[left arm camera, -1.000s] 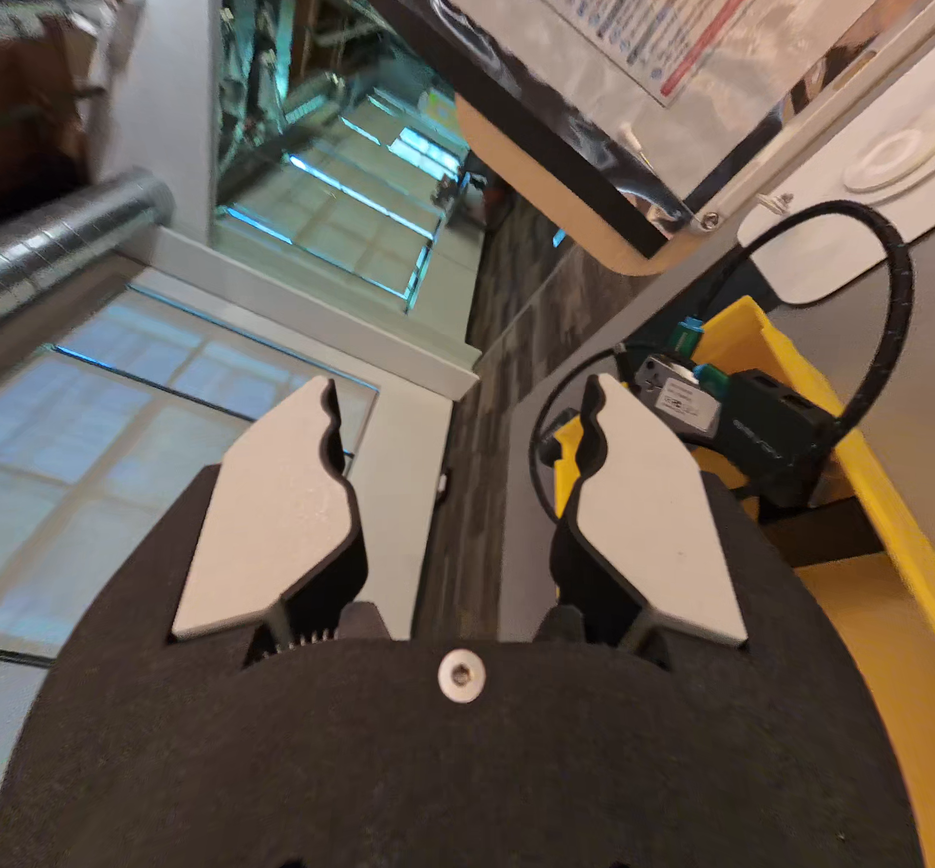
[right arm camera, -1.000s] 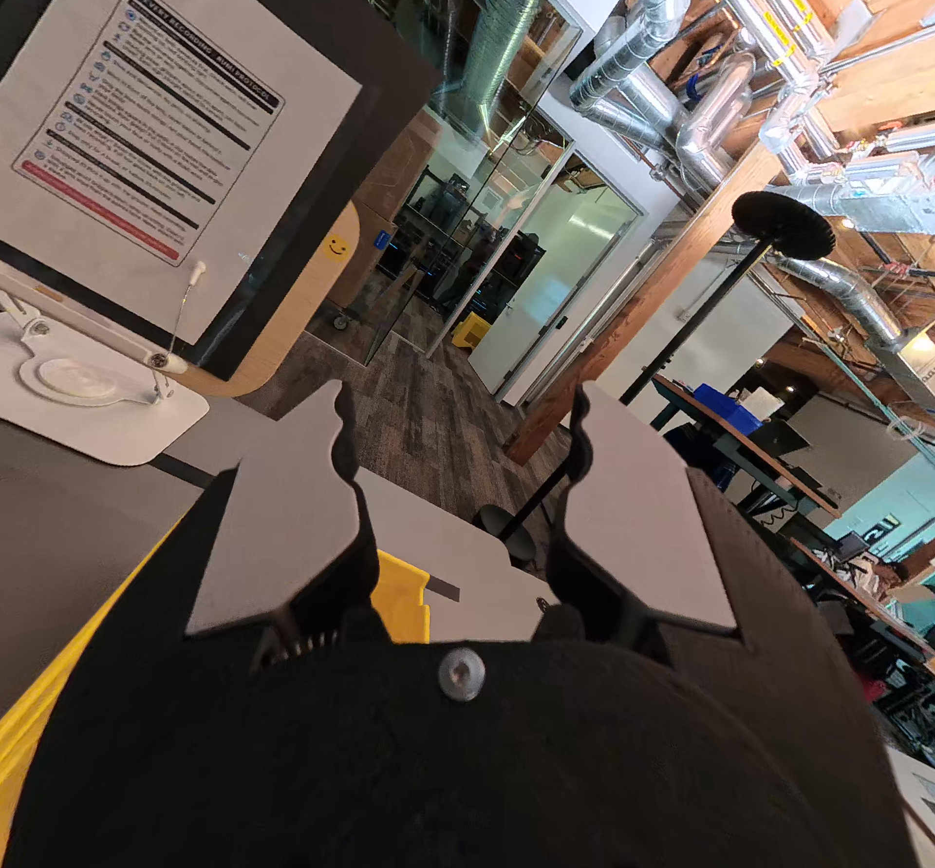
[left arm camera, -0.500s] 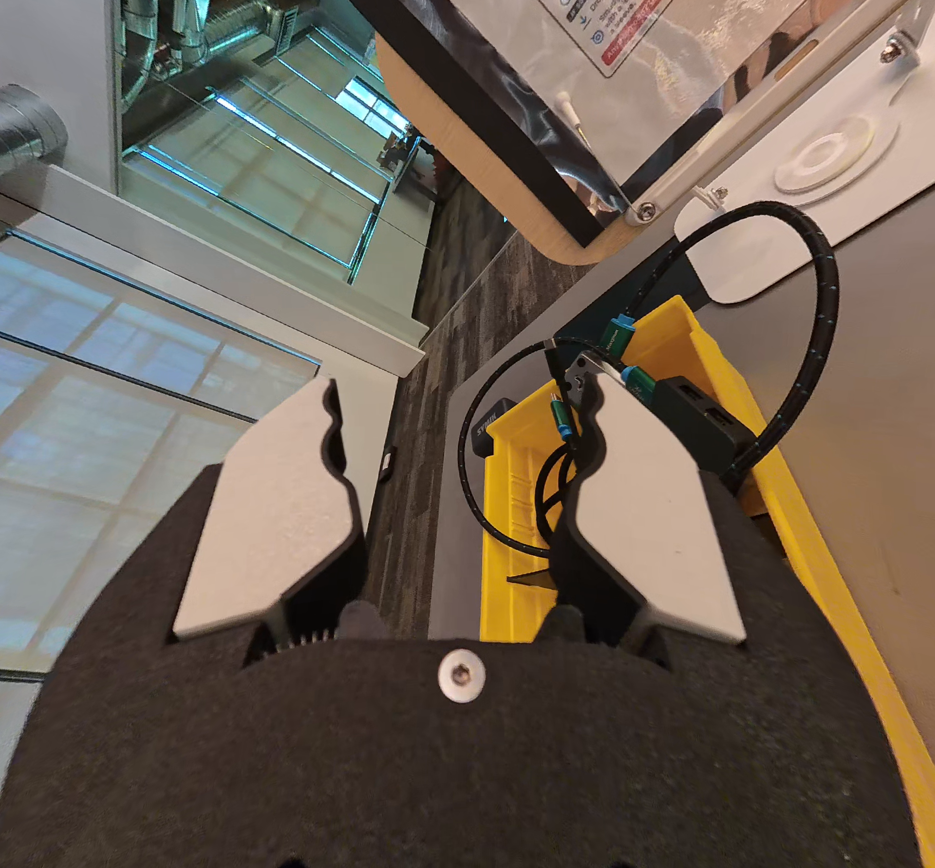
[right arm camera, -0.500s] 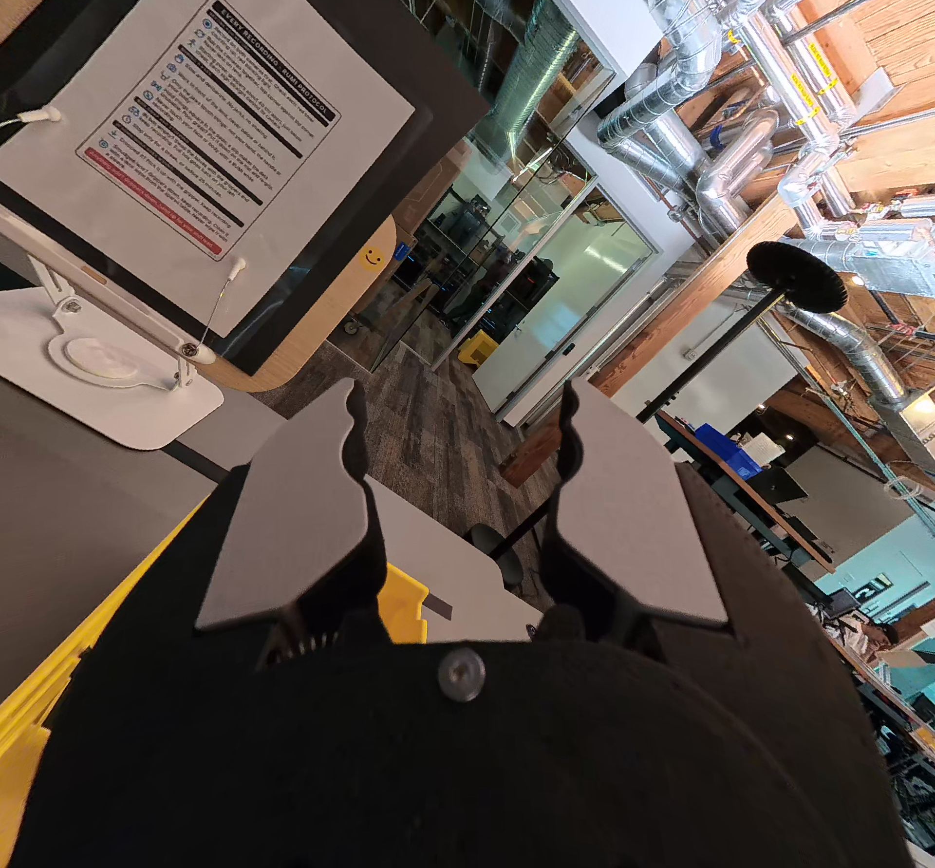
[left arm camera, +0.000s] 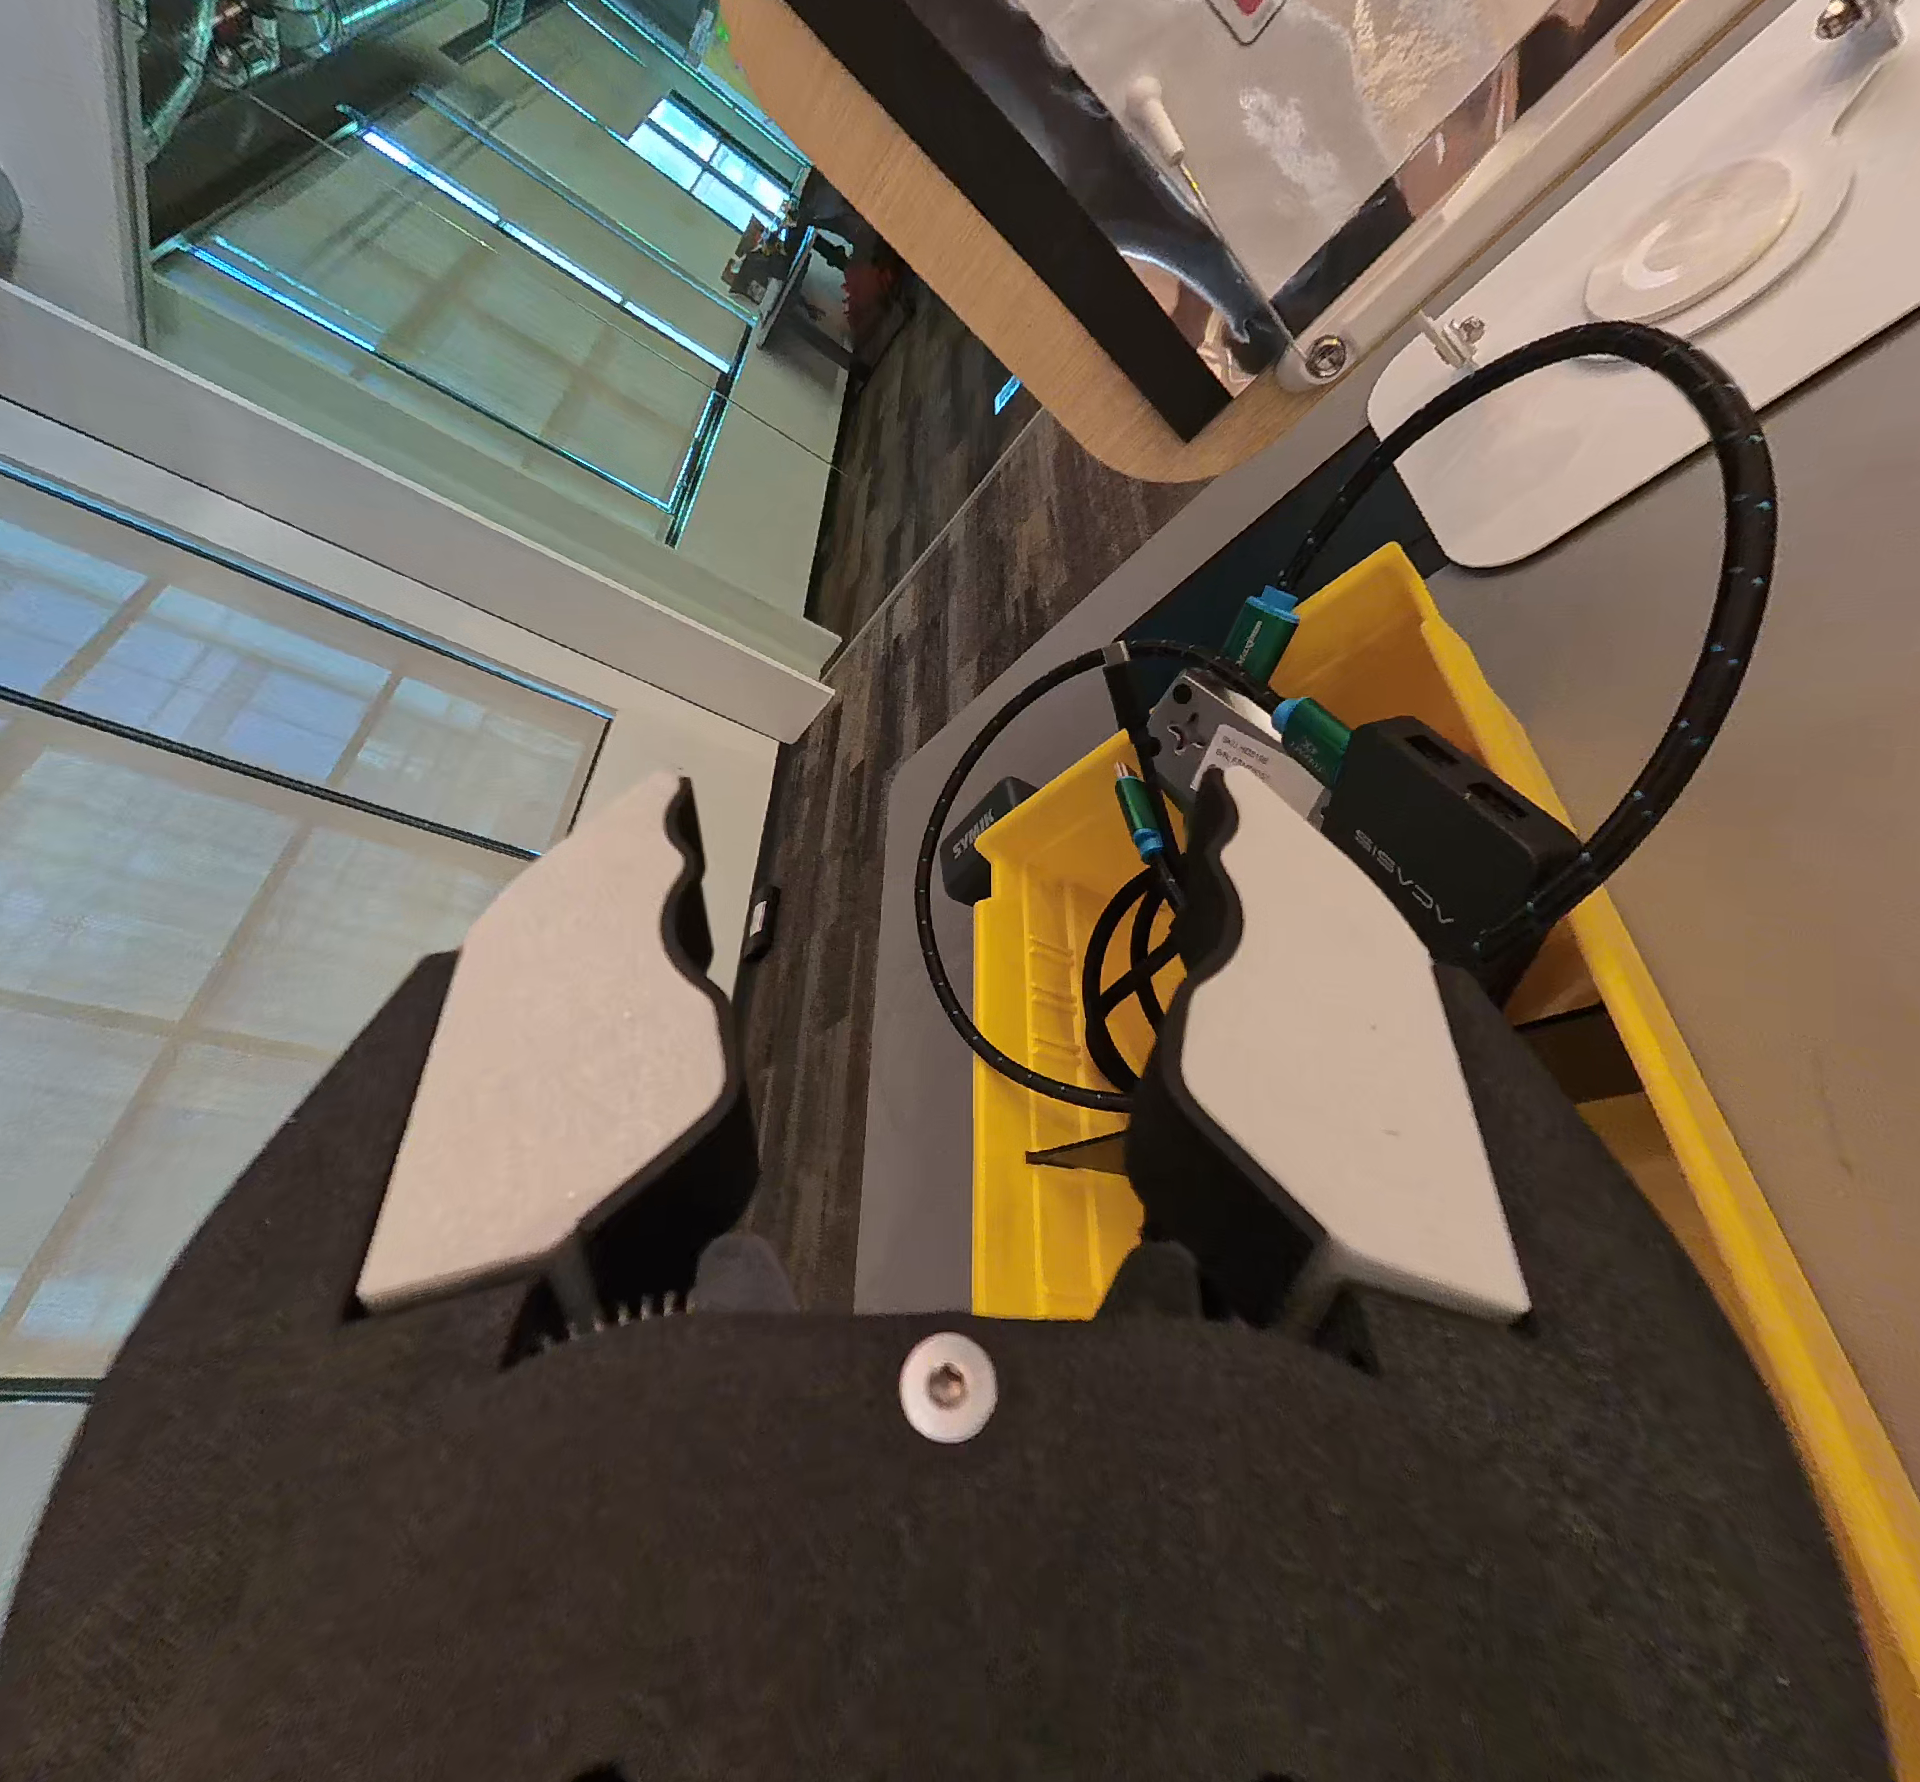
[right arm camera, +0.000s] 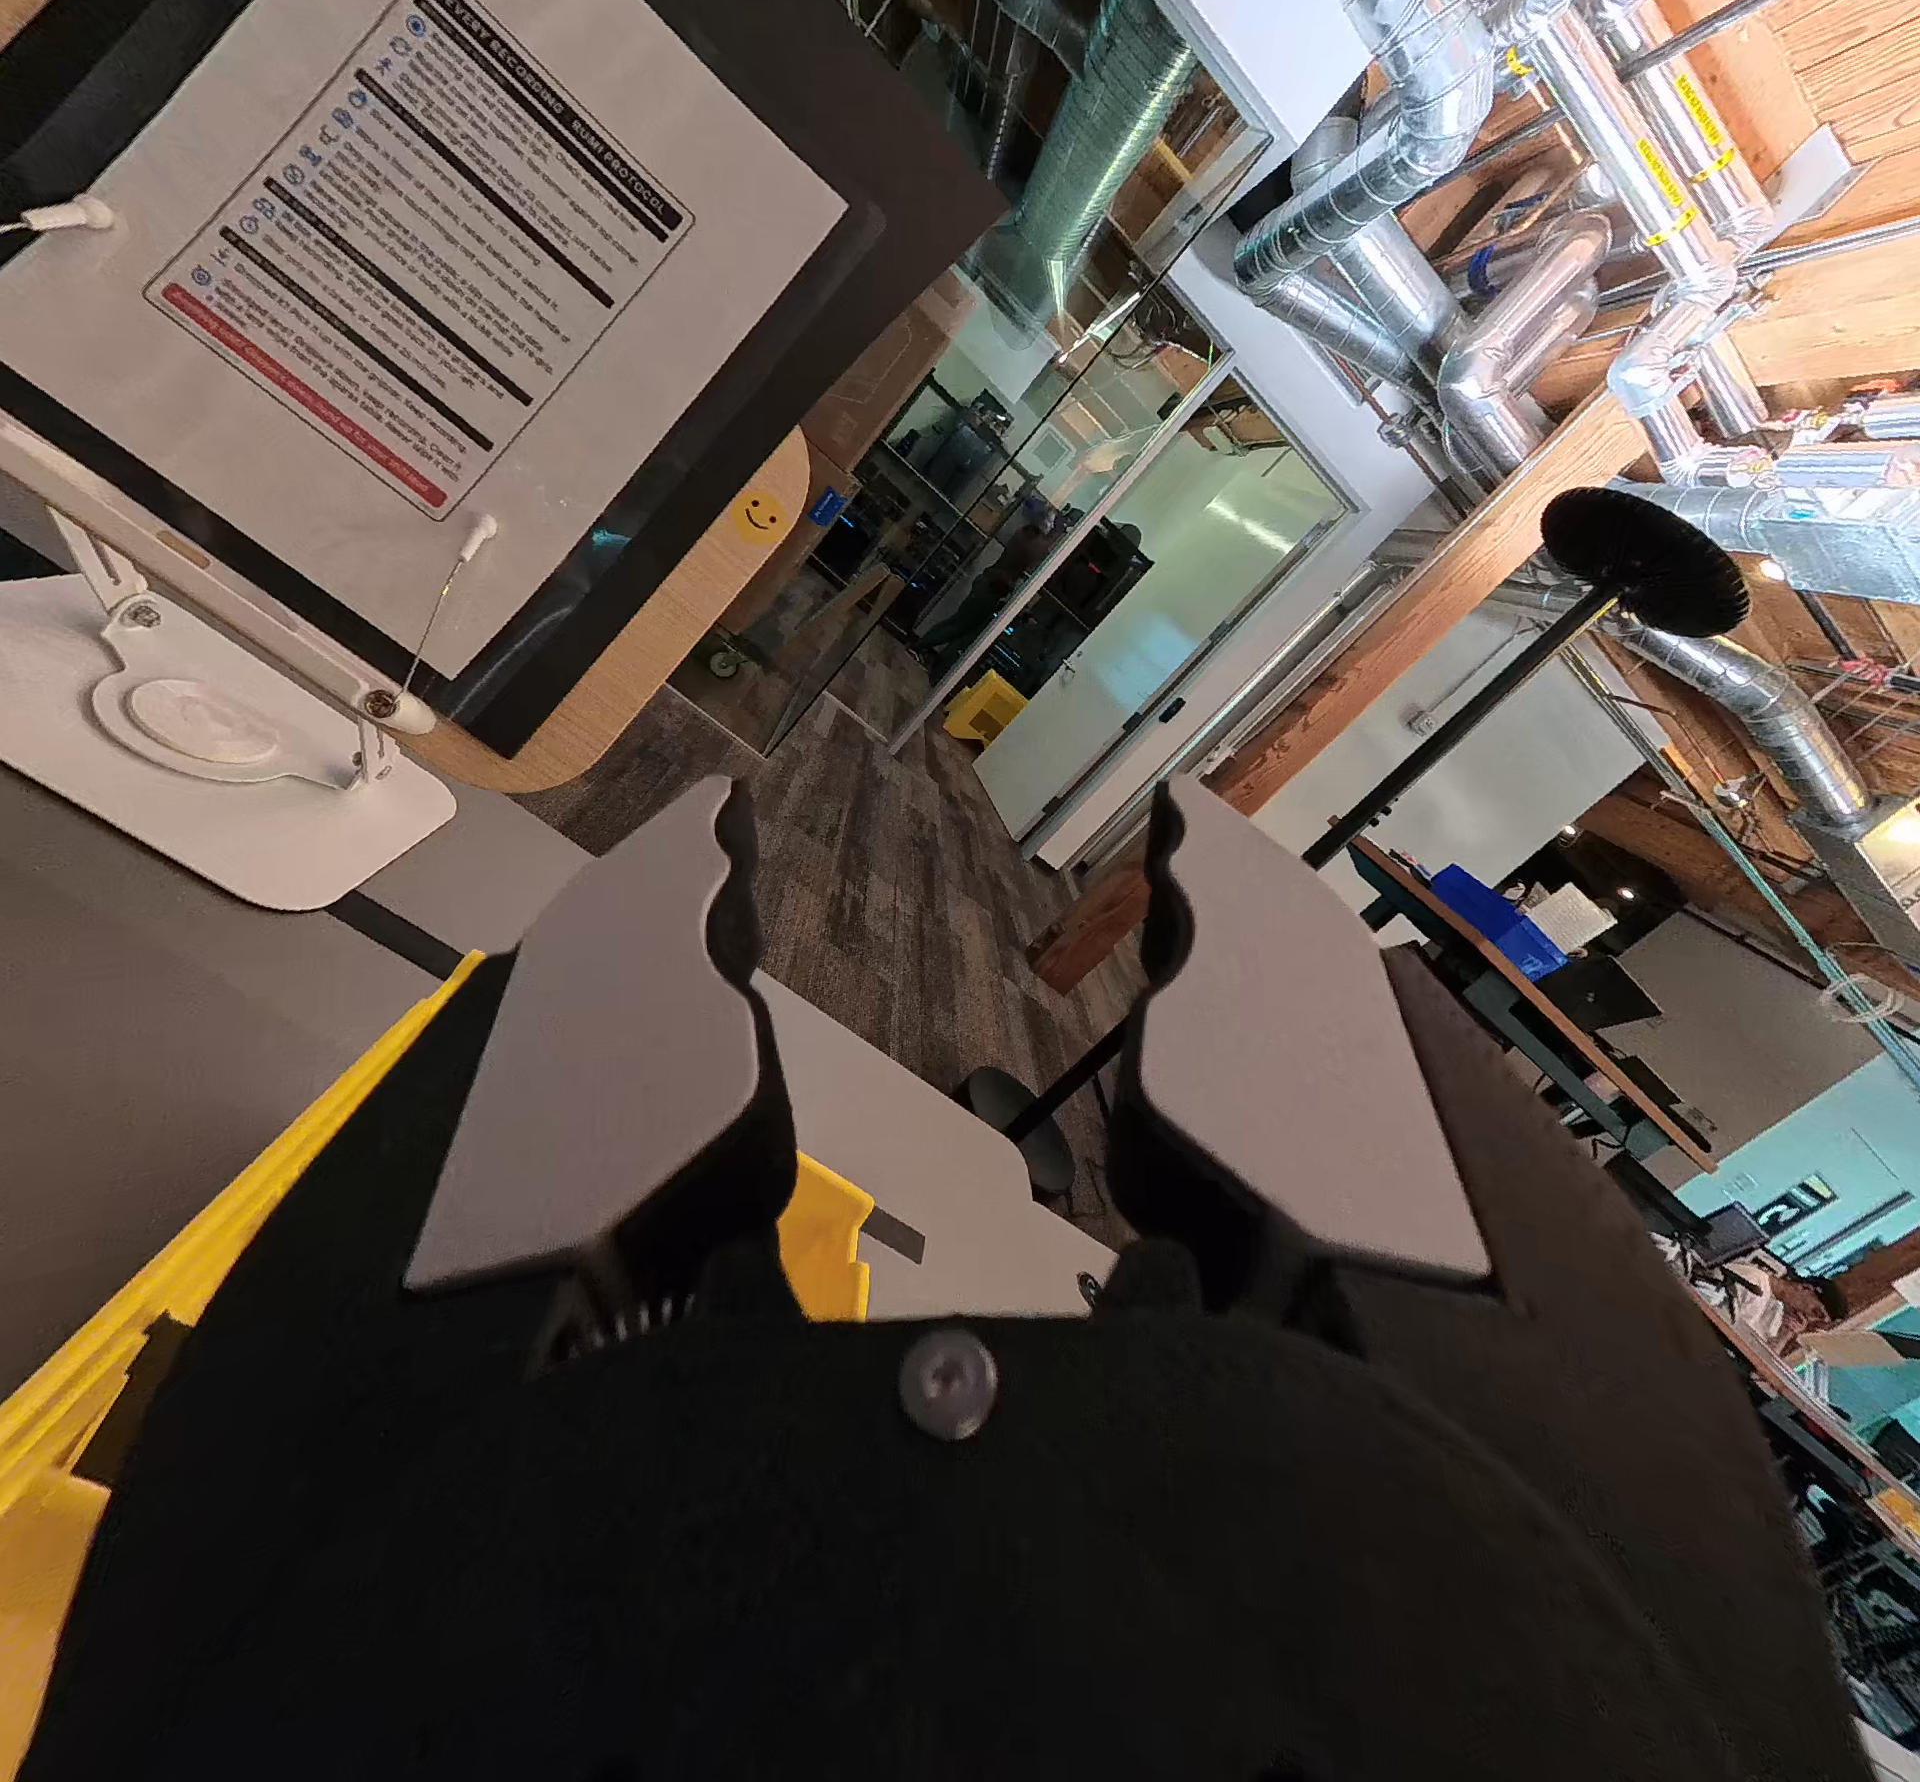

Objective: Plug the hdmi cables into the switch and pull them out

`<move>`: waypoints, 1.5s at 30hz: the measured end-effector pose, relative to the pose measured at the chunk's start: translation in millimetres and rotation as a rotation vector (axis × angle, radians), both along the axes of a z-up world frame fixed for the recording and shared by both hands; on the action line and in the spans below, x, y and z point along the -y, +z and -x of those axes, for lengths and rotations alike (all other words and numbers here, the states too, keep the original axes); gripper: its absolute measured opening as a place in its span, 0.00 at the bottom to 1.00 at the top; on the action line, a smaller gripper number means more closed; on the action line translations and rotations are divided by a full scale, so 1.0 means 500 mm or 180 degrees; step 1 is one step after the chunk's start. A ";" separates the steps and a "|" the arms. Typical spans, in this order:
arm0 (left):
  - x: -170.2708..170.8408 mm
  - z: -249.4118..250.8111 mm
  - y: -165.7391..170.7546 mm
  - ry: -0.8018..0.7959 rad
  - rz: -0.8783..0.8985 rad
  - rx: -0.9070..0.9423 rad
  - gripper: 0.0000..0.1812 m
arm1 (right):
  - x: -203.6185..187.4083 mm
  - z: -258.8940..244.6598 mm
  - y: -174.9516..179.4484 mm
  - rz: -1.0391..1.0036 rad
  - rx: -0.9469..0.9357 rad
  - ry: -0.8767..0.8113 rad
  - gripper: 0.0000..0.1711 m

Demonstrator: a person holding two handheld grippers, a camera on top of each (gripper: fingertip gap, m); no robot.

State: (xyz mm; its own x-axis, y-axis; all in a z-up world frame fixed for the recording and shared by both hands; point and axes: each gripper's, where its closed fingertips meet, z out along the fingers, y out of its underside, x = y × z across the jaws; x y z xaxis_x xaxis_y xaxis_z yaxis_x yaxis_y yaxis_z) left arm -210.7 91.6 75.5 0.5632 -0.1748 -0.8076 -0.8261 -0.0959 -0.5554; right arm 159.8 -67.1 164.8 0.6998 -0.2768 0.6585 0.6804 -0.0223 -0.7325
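Two claws in view, both empty, jaws spread wide. Left claw (left arm camera: 940, 859) raised above the near left end of a yellow bin (left arm camera: 1049, 1057), right finger overlapping the bin's contents, nothing between the fingers. Inside the bin, near the finger: coiled black cables (left arm camera: 1117, 974) with a thin green-tipped plug (left arm camera: 1136, 813) standing up. Just beyond, a dark box-shaped switch (left arm camera: 1455, 839) lying tilted across the bin's right wall, two open ports on its upper face, a green-shelled hdmi plug (left arm camera: 1317, 735) seated in its far end. Beside that, a silver adapter (left arm camera: 1205, 730) bearing a white label, a second green plug (left arm camera: 1260, 636) just past it. One braided black cable (left arm camera: 1735, 527) arching high from the switch's near end, over the grey worktop (left arm camera: 1787, 797), back toward the far plugs; another loop (left arm camera: 935, 901) swinging out left over the bin's edge. Farther off, a white stand base (left arm camera: 1558, 454) holding a framed notice sheet (left arm camera: 1351, 18).

Right claw (right arm camera: 945, 823) held over the bin's yellow rim (right arm camera: 312, 1109), aimed out across the room; fingers apart, gripping nothing. Far beyond, carpeted floor (right arm camera: 904, 859), glass partitions, ceiling ducts (right arm camera: 1403, 257).
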 end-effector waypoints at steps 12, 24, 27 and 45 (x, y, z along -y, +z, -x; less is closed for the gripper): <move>-0.045 -0.001 -0.015 -0.0805 0.1580 0.0927 0.32 | -0.002 -0.030 -0.009 0.0098 -0.0135 0.0026 0.41; -0.005 -0.002 -0.226 -0.1298 0.2428 0.0021 0.32 | 0.000 -0.052 -0.016 0.0187 -0.0204 0.0058 0.40; 0.011 -0.003 -0.259 -0.1339 0.2605 -0.0076 0.35 | -0.003 -0.052 -0.021 0.0229 -0.0188 0.0056 0.40; 0.028 -0.025 -0.277 -0.1575 0.2505 -0.0402 0.10 | -0.017 -0.043 -0.042 0.0393 -0.0077 0.0070 0.40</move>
